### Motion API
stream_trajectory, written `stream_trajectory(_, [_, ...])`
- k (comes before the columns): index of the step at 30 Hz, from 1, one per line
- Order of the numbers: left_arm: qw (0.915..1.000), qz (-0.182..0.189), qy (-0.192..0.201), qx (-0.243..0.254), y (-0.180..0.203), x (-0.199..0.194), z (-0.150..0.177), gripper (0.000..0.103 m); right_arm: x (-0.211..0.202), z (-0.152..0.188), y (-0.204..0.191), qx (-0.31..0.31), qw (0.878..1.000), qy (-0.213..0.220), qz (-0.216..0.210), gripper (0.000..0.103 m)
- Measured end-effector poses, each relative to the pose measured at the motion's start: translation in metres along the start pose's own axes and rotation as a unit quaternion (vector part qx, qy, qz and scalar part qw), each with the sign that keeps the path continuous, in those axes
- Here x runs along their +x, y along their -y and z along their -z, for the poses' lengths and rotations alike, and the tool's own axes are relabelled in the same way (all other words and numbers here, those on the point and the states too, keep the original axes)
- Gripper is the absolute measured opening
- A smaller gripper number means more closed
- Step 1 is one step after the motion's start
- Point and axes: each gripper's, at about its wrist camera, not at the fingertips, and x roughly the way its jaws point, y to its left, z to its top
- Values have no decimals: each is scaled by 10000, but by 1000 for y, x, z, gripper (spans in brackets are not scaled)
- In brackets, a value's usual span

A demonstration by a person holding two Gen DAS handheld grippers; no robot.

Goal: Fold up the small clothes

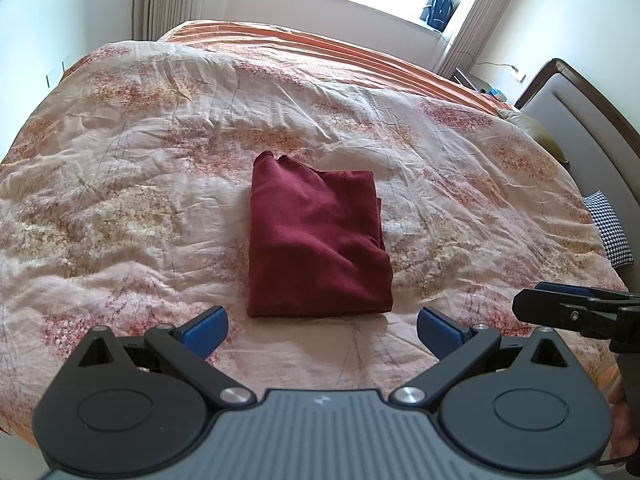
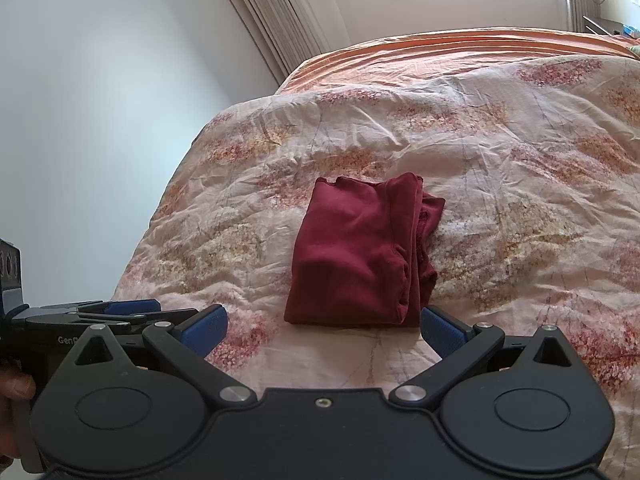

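Since both pairs of fingers stand wide apart and hold nothing, we judge the fold nearly or fully done and the step in hand is tidying. Our left gripper hangs low in the frame's middle, its blue pads short of the near edge of the shirt. Our right gripper sits likewise in its own view, its right pad just beside the shirt's near right corner.

To finish well, we would press the loose layers at the shirt's right side, where edges peek out unevenly, and avoid dragging the quilt beneath.

Soft maroon knit, the shirt lies in a rough rectangle at frame centre. Thin and crinkled, the quilt bears a faded floral print; an orange ribbed sheet shows at the upper frame.
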Motion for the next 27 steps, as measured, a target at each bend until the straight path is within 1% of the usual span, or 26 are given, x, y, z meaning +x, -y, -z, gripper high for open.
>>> stream_trajectory(27, [10000, 24, 7, 19, 3, 0, 2, 103, 0, -2, -1, 0, 10000, 8, 13, 102])
